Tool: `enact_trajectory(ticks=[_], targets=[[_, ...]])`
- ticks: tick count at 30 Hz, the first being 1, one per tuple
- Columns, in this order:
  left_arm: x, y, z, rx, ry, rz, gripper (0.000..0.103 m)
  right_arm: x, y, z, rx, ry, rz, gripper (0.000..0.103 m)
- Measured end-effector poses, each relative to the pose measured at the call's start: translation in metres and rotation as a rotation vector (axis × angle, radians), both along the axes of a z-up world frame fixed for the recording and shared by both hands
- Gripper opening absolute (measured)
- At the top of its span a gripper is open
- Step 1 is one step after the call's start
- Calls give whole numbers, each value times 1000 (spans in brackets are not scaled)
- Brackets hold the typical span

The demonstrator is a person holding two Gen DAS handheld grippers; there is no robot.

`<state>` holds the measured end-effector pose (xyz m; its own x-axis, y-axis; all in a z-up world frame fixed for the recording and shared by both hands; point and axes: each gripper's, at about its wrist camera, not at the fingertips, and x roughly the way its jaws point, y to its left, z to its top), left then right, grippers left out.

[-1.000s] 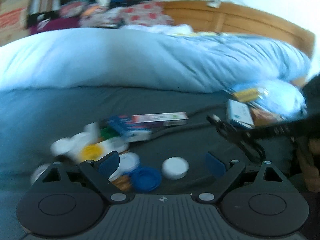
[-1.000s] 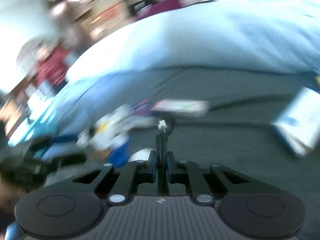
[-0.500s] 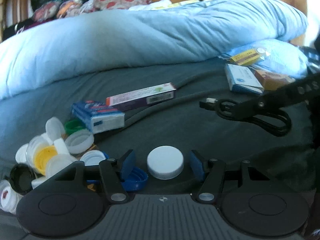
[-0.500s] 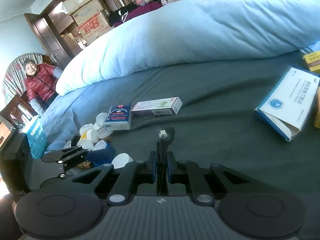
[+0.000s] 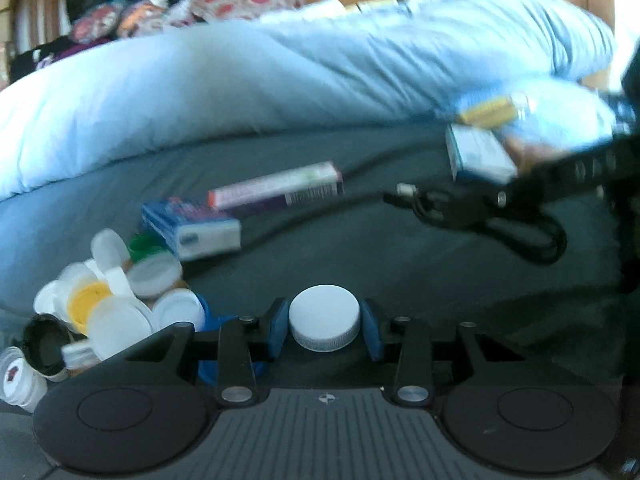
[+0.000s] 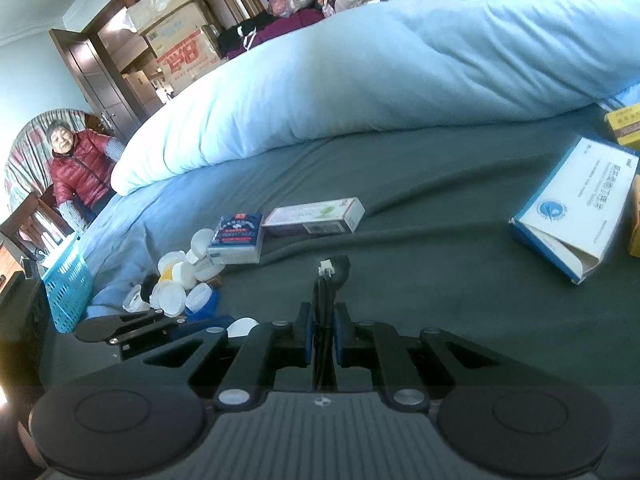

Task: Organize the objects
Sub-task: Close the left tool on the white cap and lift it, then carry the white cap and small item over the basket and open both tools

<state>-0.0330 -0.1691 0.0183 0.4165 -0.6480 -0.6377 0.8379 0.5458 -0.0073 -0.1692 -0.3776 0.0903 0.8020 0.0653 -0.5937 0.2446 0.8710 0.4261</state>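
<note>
My left gripper is shut on a white bottle cap, its blue pads pressed on both sides. A pile of white, yellow and blue caps lies to its left on the dark sheet. My right gripper is shut on a coiled black cable with a white plug; it also shows in the left wrist view. A blue box and a long pink box lie beyond the caps.
A light blue duvet is heaped along the back. A white and blue box and yellow boxes lie at right. A blue basket stands at left, with a seated person behind it.
My left gripper has closed from open onto the white cap. My right gripper still holds the cable and has barely moved in the last half second.
</note>
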Motion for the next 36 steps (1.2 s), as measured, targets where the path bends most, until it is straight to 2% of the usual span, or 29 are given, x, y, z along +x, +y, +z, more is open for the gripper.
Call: enact_trajectory(ticks=[6, 10, 16, 21, 24, 28, 31, 36], targets=[[-10, 28, 76, -122, -138, 124, 40, -1, 9, 34, -48, -72, 10, 12], [-7, 83, 125, -155, -211, 323, 40, 17, 31, 82, -106, -161, 75, 12], [8, 185, 192, -178, -315, 615, 40, 72, 111, 183, -191, -360, 269, 12], [22, 272, 239, -189, -364, 819, 40, 127, 191, 251, -162, -430, 441, 12], [33, 314, 253, -171, -359, 895, 40, 159, 241, 278, -149, -422, 534, 12], [46, 367, 258, -151, -333, 993, 40, 201, 303, 299, -118, -382, 618, 12], [48, 411, 258, -152, -292, 1064, 40, 222, 336, 304, -103, -344, 655, 12], [64, 440, 242, -112, -239, 1116, 40, 241, 383, 296, -105, -295, 699, 12]])
